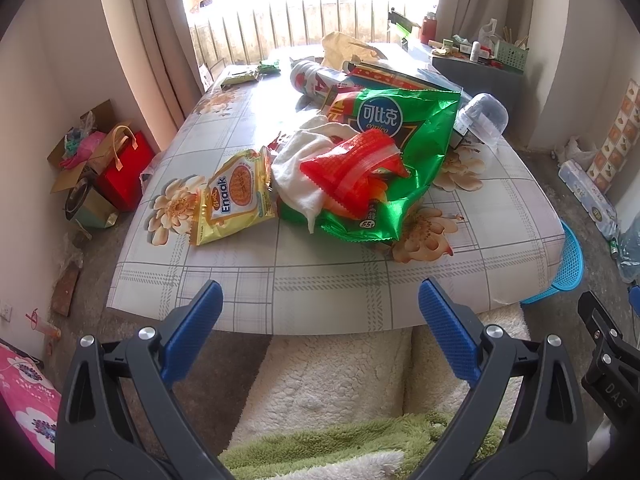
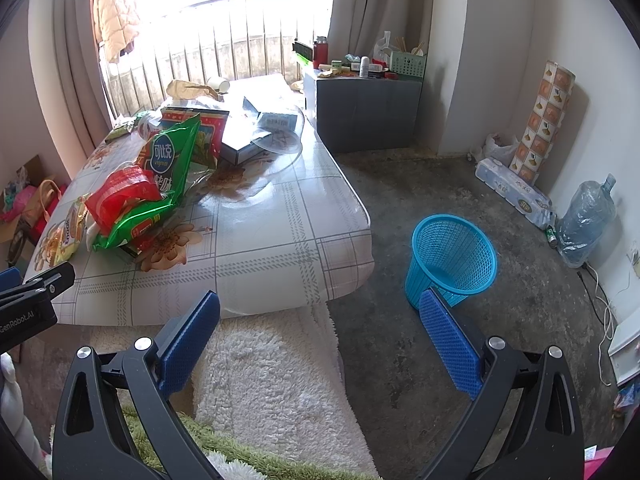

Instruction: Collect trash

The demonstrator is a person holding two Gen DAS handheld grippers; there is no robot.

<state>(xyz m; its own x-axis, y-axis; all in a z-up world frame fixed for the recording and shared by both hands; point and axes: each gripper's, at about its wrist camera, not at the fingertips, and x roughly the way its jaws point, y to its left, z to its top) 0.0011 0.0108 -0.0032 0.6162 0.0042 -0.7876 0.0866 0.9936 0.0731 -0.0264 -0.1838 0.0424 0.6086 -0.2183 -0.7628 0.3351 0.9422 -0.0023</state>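
Observation:
A pile of trash lies on the low table (image 1: 320,300): a yellow Enaak packet (image 1: 234,196), a white cloth (image 1: 300,168), a red wrapper (image 1: 352,168) and a green chip bag (image 1: 404,140). The pile also shows in the right wrist view, with the green bag (image 2: 168,168) and red wrapper (image 2: 120,196). A blue mesh bin (image 2: 452,260) stands on the floor right of the table. My left gripper (image 1: 320,332) is open and empty, just short of the table's near edge. My right gripper (image 2: 320,336) is open and empty, over the rug, with the bin just beyond its right finger.
Further back on the table lie a can (image 1: 308,76), boxes (image 2: 248,136) and a clear plastic lid (image 2: 280,132). A grey cabinet (image 2: 360,112) stands behind. A red bag (image 1: 124,168) sits on the floor left. A water jug (image 2: 584,220) and tissue packs (image 2: 512,192) line the right wall.

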